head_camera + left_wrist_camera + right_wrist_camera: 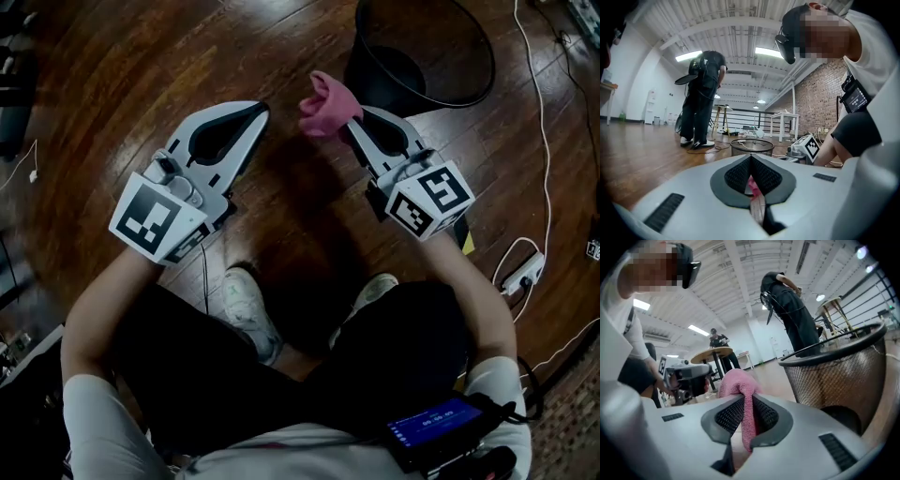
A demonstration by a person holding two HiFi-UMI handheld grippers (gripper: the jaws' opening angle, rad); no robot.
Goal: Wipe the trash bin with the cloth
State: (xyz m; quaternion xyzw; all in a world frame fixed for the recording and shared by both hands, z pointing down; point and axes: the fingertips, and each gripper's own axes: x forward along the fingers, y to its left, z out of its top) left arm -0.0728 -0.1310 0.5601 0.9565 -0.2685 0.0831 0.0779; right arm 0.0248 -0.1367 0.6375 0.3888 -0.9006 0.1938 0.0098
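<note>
In the head view the black mesh trash bin (422,47) stands on the dark wood floor, at the top. My right gripper (349,120) is just left of and below it, shut on a bunched pink cloth (326,101). In the right gripper view the cloth (743,394) hangs pinched between the pads, and the bin's mesh wall (834,376) rises close on the right. My left gripper (261,111) hovers to the cloth's left, jaws shut and empty. From the left gripper view (751,157) the bin (751,146) sits straight ahead beyond the tips, and a pink sliver shows in the slit.
White cables and a power strip (521,272) lie on the floor at the right. My shoes (248,309) are below the grippers. A person (703,93) stands further back, with a white table (783,123) and a brick wall beyond the bin.
</note>
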